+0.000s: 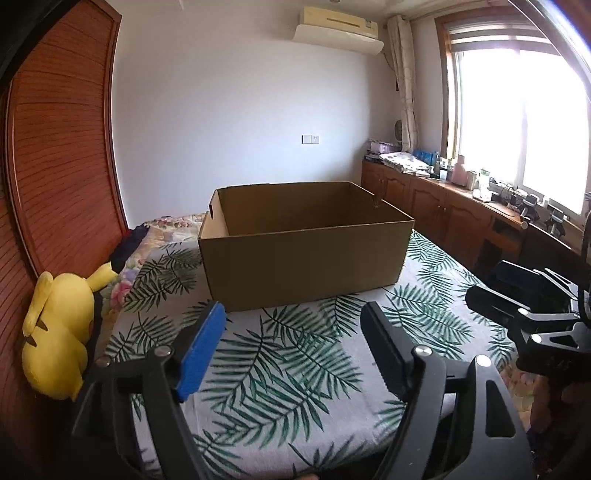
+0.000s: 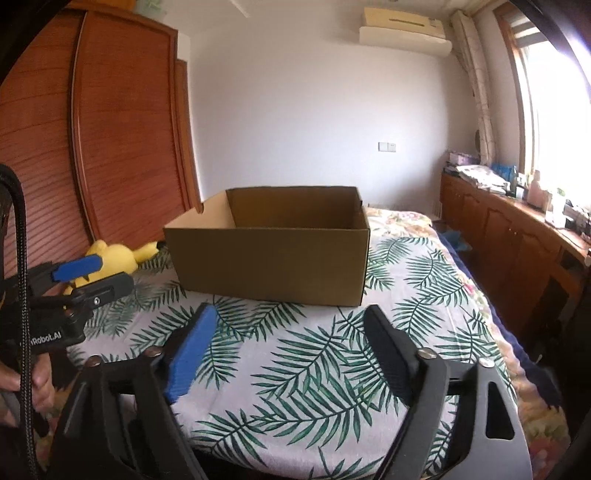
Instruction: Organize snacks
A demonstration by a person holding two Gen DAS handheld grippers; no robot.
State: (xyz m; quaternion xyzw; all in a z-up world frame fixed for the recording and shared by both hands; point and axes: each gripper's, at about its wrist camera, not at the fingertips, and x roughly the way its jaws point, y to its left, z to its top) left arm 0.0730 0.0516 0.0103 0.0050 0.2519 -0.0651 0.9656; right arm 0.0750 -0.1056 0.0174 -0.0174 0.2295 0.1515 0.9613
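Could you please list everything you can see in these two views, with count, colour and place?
cardboard box: one, brown, open-topped, on the leaf-print sheet, centre; its floor is hidden
leaf-print sheet: one, white with green fronds, covering the bed
plush toy: one, yellow, at the bed's left edge by the wardrobe
wardrobe: one, reddish wood, left wall
air conditioner: one, cream, high on the back wall
wall switch: one, white, back wall
cabinets: one row, brown wood, under the window, top cluttered with small items
snacks: none visible
left gripper: one, black with a blue pad, open, holding nothing
right gripper: one, black with a blue pad, open, holding nothing
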